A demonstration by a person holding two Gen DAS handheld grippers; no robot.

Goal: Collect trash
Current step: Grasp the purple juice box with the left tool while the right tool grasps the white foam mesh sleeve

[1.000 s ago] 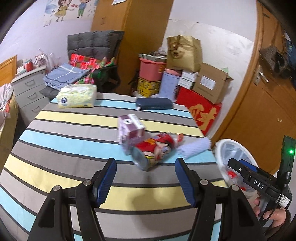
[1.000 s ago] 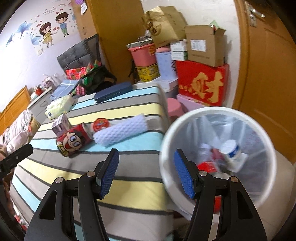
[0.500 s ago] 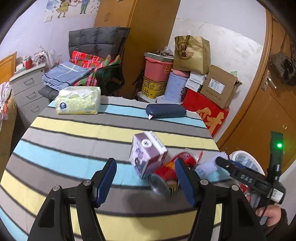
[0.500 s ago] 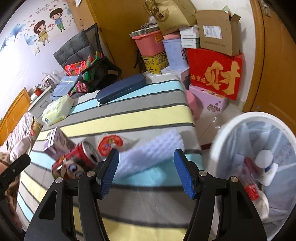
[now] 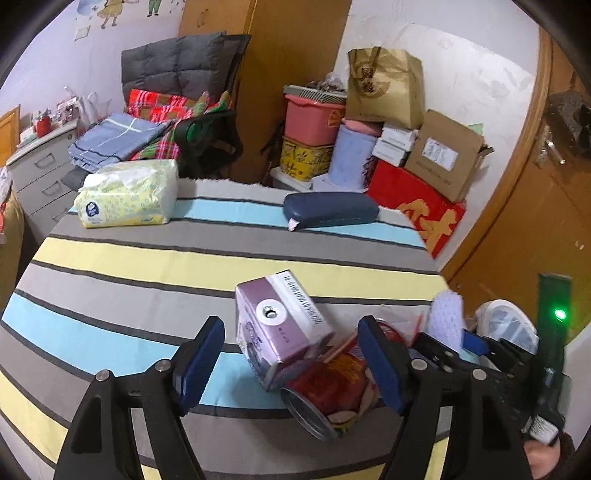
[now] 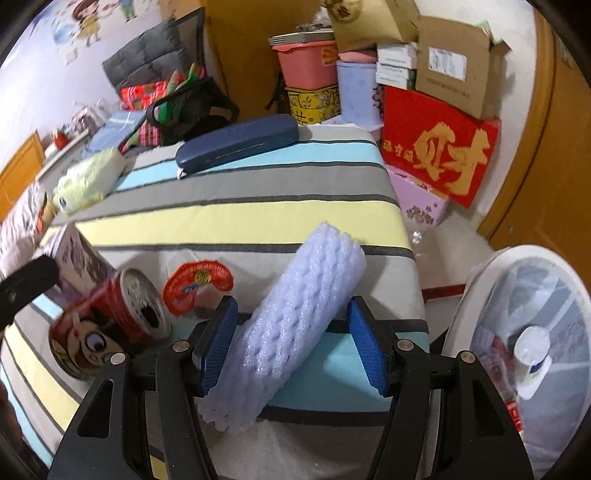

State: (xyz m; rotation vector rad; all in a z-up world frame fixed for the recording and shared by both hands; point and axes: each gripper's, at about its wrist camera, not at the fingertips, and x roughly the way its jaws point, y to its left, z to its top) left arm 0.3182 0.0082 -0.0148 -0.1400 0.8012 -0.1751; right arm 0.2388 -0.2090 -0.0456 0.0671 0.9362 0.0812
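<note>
Both tools moved in: left tool (image 5: 291,363) just widened, open around carton (image 5: 282,328); right tool (image 6: 291,347) open, straddling foam sleeve (image 6: 295,325). Grabs next.

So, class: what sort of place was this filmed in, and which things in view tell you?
Most likely a lived-in bedroom that doubles as storage. Folded bedding lies beside a grey drawer unit, cartoon wall stickers decorate the wall, and stacked boxes crowd the corner.

Glossy metal can (image 6: 107,328), rough foam sleeve (image 6: 295,317), matt cloth tablecloth (image 5: 184,258)
</note>
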